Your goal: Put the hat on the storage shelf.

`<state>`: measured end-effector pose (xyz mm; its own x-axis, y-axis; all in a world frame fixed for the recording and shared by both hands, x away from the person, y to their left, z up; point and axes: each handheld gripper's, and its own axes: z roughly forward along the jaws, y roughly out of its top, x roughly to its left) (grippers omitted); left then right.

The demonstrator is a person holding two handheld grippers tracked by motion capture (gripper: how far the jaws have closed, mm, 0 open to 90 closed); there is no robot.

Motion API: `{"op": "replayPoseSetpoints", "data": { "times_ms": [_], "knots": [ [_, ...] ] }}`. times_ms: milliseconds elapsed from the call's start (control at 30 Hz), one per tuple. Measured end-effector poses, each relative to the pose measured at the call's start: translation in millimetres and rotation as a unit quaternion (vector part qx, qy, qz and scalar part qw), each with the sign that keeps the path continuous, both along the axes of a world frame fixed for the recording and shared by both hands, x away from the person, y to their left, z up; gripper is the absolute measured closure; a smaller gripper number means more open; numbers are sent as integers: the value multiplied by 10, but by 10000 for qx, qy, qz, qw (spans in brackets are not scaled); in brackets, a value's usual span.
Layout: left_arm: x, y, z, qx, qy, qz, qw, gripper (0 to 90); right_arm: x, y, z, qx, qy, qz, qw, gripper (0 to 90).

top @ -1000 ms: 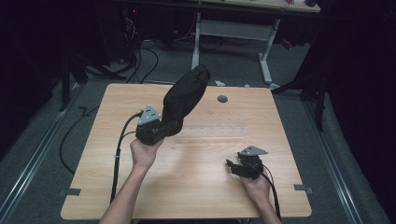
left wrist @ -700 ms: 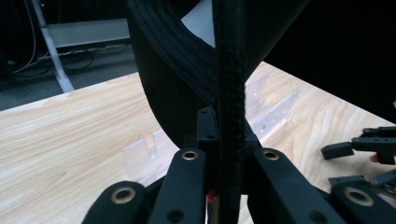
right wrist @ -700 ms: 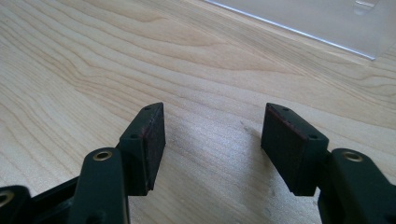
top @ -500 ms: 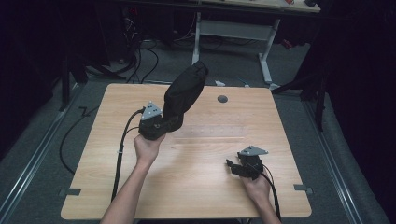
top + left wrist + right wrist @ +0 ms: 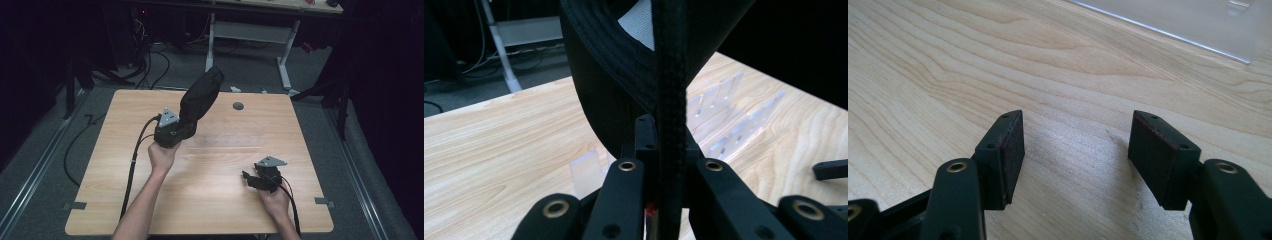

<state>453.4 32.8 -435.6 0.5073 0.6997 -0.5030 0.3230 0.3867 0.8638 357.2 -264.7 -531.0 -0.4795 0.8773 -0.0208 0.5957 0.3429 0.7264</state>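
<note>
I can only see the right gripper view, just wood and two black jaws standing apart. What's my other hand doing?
Observer: Your left tool is shut on the edge of a black cap.
Operator: Is the cap lying on the table?
Observer: No. It's held up off the table, pointing up and away from you.
Operator: What's the see-through thing at the top of my picture?
Observer: It's a clear plastic rack with upright slats. It sits on the table, just past the cap.
</note>
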Motion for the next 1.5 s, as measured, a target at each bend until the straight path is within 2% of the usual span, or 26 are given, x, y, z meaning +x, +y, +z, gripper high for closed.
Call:
{"op": "replayPoseSetpoints", "data": {
  "times_ms": [433, 767, 967, 1233, 1500],
  "knots": [
    [45, -52, -101, 79, 70, 132, 9999, 863, -1, 1, 0, -1, 1, 6, 10000, 394],
    [32, -80, -116, 48, 37, 218, 9997, 862, -4, 3, 0, -1, 7, -2, 10000, 393],
    [15, -64, -131, -93, 37, 273, 9996, 862, -5, 3, 0, -2, 7, -5, 10000, 391],
    [8, -104, -139, -92, 74, 327, 9994, 857, -4, 2, 0, -4, 5, 0, 10000, 392],
    [-13, -125, -159, -63, 29, 329, 9994, 855, -4, 3, 0, -4, 5, 0, 10000, 391]
  ]
}}
